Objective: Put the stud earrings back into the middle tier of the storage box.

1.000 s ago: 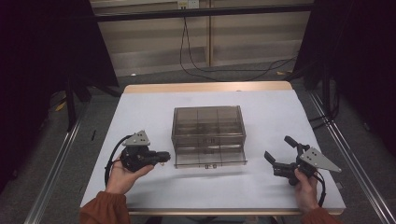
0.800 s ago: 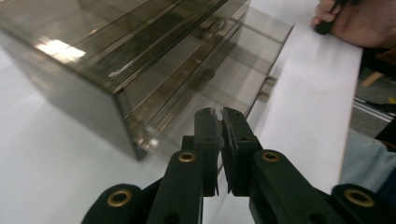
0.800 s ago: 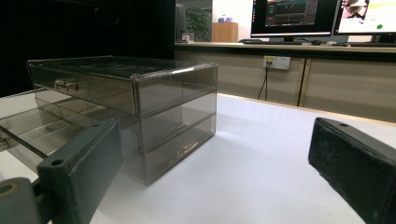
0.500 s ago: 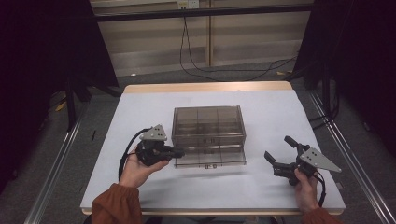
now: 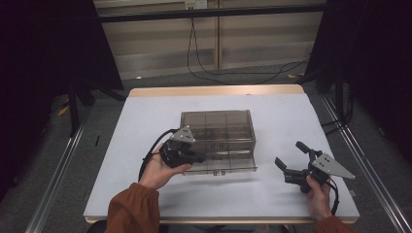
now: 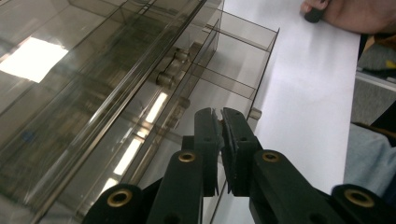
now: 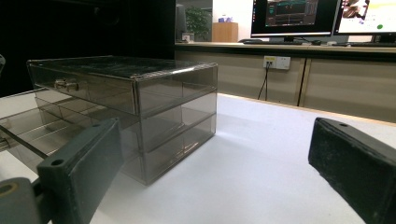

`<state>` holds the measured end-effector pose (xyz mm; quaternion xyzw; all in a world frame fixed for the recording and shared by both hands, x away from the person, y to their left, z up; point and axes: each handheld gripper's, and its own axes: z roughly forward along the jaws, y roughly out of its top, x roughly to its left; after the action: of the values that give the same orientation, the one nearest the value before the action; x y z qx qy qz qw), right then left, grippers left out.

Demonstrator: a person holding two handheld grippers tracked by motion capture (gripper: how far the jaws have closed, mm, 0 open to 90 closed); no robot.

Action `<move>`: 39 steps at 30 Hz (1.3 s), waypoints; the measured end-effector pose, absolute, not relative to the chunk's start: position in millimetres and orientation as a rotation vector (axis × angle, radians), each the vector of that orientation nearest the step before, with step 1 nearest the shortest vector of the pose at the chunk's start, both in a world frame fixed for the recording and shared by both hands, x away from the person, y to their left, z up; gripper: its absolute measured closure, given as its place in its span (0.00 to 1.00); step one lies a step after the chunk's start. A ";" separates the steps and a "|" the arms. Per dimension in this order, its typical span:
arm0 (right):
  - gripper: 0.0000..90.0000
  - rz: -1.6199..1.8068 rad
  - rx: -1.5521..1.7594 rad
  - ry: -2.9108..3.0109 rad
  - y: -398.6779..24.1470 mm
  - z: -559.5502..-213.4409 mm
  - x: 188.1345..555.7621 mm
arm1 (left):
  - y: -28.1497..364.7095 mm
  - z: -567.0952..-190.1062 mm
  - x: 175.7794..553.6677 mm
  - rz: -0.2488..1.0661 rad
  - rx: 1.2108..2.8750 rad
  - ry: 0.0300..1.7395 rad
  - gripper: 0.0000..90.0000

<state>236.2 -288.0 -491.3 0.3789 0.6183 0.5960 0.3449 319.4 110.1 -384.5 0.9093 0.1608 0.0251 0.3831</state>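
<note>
While the see-through drawer box (image 5: 217, 138) sits in the middle of the white table (image 5: 145, 116), its drawer fronts face the person's side and its long side runs from left to right. Its bottom drawer (image 5: 221, 166) sticks out a little toward the person.

At that front, near the left corner, the left gripper (image 5: 198, 158) points toward the box. Its jaws are pressed together, and in the left gripper view (image 6: 221, 122) nothing is plainly pinched between them. They sit just above the pulled-out drawer, but I cannot tell if they touch it. Small round knobs (image 6: 164, 78) show through the smoky plastic, and the things inside are too dark to make out.

Well off to the right, the right gripper (image 5: 287, 166) rests near the front edge of the table with its jaws spread wide and nothing between them.

Bare table lies all around the box, most of it behind and on both sides. Metal rails (image 5: 56, 187) run along the floor beside the table.
</note>
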 end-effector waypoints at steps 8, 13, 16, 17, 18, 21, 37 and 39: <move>0.03 1.549 0.984 1.606 -287.9 -491.3 236.2 | 89.0 -383.3 324.3 0.059 2.408 0.354 0.95; 0.03 1.549 0.982 1.606 -288.0 -491.3 236.3 | 70.3 -385.2 326.1 0.044 2.484 0.325 0.95; 0.03 1.549 0.983 1.607 -288.0 -491.3 236.3 | 65.1 -384.5 327.9 0.048 2.510 0.312 0.95; 0.03 1.549 0.982 1.607 -288.0 -491.3 236.3 | 63.1 -383.7 329.0 0.048 2.521 0.304 0.95; 0.03 1.549 0.983 1.606 -288.0 -491.3 236.2 | 59.6 -382.3 330.9 0.054 2.548 0.286 0.95; 0.03 1.549 0.982 1.607 -288.1 -491.3 236.3 | 55.3 -381.8 332.6 0.044 2.574 0.276 0.95; 0.03 1.550 0.980 1.607 -288.0 -491.3 236.3 | 24.3 -401.5 346.1 0.011 2.819 0.244 0.95; 0.03 1.550 0.981 1.607 -288.0 -491.3 236.1 | 20.4 -402.7 345.3 0.024 2.837 0.237 0.95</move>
<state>236.1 -288.0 -491.3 0.3778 0.6187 0.5967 0.3441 345.3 20.4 -402.7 0.9857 0.0823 0.0083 0.1466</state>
